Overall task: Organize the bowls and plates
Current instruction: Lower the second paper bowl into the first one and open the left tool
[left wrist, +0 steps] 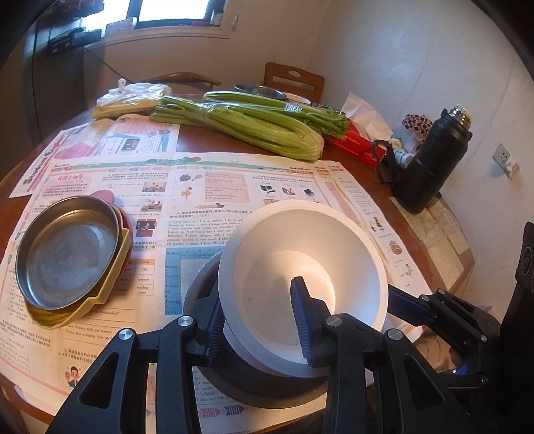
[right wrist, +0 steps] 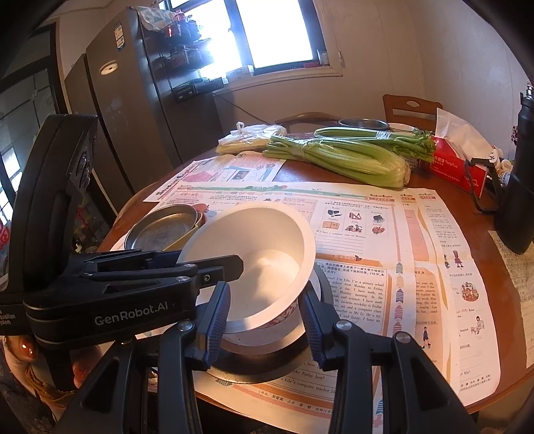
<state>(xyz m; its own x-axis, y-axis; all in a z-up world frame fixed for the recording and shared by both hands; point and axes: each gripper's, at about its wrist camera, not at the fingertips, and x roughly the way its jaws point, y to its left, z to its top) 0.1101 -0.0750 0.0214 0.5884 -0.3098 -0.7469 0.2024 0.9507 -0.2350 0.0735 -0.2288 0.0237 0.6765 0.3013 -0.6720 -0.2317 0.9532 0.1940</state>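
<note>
Newspaper-covered table (right wrist: 500, 377) (window (right wrist: 277, 30) beyond)

**Near edge crowded, middle of the table open**

Both grippers crowd the white bowl (left wrist: 300, 267) from either side. The stacked plates (left wrist: 70, 253) block the left. Beyond the bowl, bare newspaper (left wrist: 233, 187) lies open up to the celery (left wrist: 247, 127). The black flask (left wrist: 430, 163) and tissue box (left wrist: 357, 143) close the right side.
</note>
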